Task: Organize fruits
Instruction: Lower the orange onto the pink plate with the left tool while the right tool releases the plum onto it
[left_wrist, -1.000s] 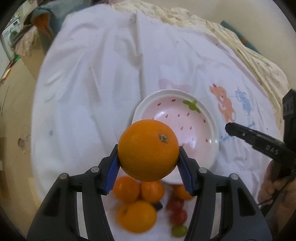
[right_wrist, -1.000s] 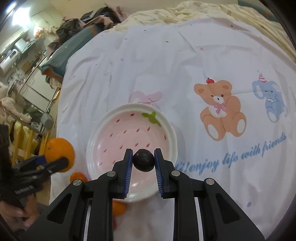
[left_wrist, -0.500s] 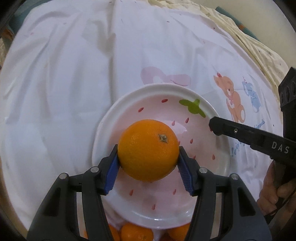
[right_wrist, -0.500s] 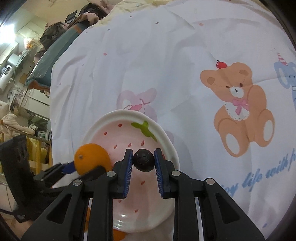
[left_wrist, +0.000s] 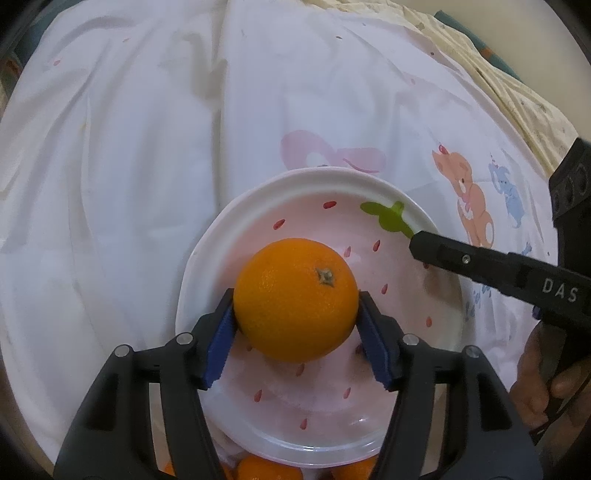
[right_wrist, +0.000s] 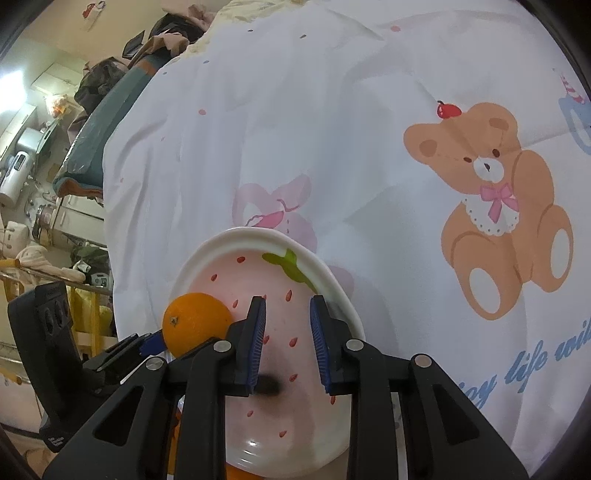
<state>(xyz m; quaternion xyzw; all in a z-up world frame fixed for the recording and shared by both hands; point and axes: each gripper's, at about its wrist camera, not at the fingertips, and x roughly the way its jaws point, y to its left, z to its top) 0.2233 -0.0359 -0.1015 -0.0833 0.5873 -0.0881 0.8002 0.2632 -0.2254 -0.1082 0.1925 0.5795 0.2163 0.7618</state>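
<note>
Orange (left_wrist: 295, 299) in my left gripper (left_wrist: 295, 332) hangs clamped over one strawberry-pattern bowl (left_wrist: 369, 184); my right gripper (right_wrist: 287, 343) gapes wide above one blurred dark fruit (right_wrist: 269, 386) inside.

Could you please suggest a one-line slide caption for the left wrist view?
Left gripper holds an orange over the strawberry-patterned plate.

A big round orange (left_wrist: 295, 300) with its little brown stem end facing up sat over my pink strawberry plate (left_wrist: 229, 236). A small dark fruit (right_wrist: 269, 385), blurry, lay in the plate. More small oranges (left_wrist: 266, 469) peeked out beside the plate's near edge.
</note>
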